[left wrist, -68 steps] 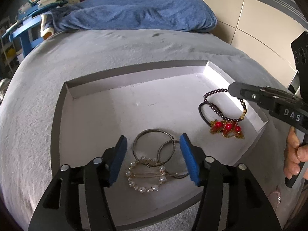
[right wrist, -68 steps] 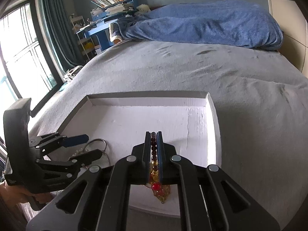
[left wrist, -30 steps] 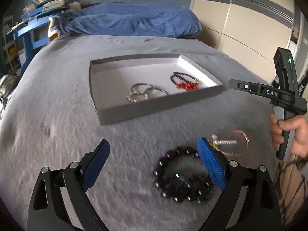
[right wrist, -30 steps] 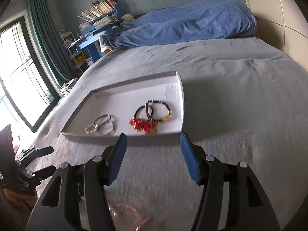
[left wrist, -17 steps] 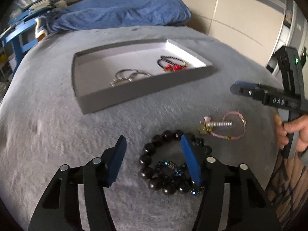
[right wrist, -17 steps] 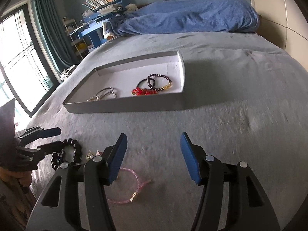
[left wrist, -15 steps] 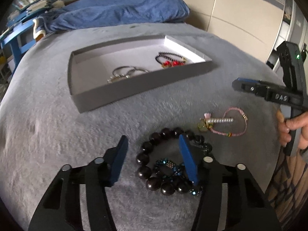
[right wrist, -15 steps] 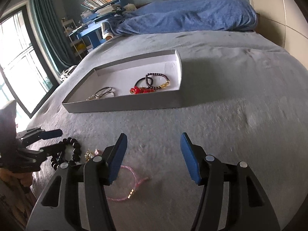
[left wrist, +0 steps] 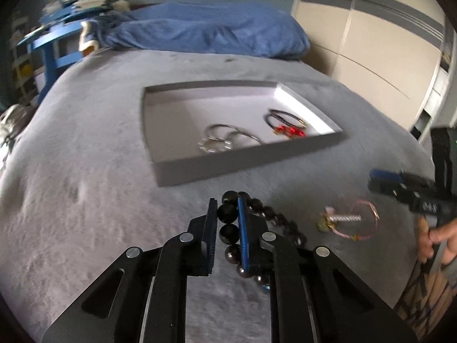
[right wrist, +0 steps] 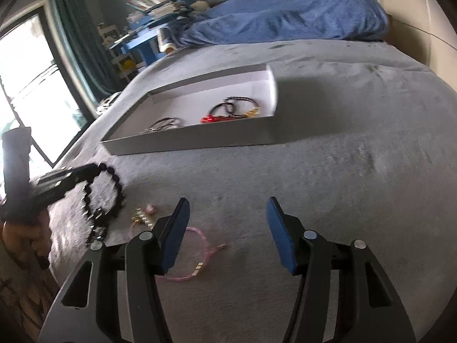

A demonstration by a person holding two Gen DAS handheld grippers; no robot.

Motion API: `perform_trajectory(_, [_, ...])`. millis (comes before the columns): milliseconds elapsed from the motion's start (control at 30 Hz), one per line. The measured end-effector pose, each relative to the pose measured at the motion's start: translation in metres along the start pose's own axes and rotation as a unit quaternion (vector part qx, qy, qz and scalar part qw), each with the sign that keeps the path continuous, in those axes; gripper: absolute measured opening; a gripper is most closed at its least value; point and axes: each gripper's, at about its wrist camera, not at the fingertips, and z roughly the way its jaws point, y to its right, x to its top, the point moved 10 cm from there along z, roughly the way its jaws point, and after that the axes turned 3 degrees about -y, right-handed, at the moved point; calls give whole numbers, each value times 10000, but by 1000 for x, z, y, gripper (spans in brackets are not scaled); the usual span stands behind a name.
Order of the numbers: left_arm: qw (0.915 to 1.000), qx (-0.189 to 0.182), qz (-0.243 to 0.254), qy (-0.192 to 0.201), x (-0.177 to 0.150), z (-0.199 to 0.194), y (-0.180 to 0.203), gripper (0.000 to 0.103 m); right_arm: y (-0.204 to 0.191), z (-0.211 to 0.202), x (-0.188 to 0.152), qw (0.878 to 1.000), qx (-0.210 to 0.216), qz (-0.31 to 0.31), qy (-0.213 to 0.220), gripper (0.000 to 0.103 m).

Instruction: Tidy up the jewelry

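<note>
left gripper (left wrist: 225, 223) jaws closing on dark bead bracelet (left wrist: 228, 233); round beads could roll out. right gripper (right wrist: 225, 228) jaws closing, nothing between them.

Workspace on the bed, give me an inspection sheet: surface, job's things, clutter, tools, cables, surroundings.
Surface: grey bed cover.
Job's things: grey tray holds silver hoops and a red-beaded bracelet; dark bead bracelet and pink bracelet lie outside the tray.
Clutter: nothing seen.
Tools: left tool closing, pads against the dark beads; right tool closing, nothing between its pads, beside the pink bracelet.
Cables: nothing seen.
Surroundings: blue duvet, blue shelf with books, window, wardrobe.
</note>
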Motion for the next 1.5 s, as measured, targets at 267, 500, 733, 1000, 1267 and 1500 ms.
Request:
perform_trajectory(267, [9978,390,-479,-231,-8,7,-39,15,-40,8,-6,9970,312,-690,-152,31])
perform_trajectory(500, [9971,390,-519,-399,-18,12,-42,15,-69,18,-19,9909,557,-1164,-378,25])
perform_trajectory(733, [9971,365,-477,-466,-20,17,-38,25,-73,29,-26,9872,462,-1428,-532,1])
perform_trajectory(1000, [9971,393,-400,-523,-20,22,-34,33,-59,16,-4,9939,396,-1019,-109,0])
perform_trajectory(1267, [9972,379,-381,-528,-20,23,-33,37,-75,26,-19,9882,623,-1297,-522,0])
perform_trajectory(1500, [9974,347,-354,-525,-19,24,-32,43,-75,31,-25,9871,518,-1396,-585,21])
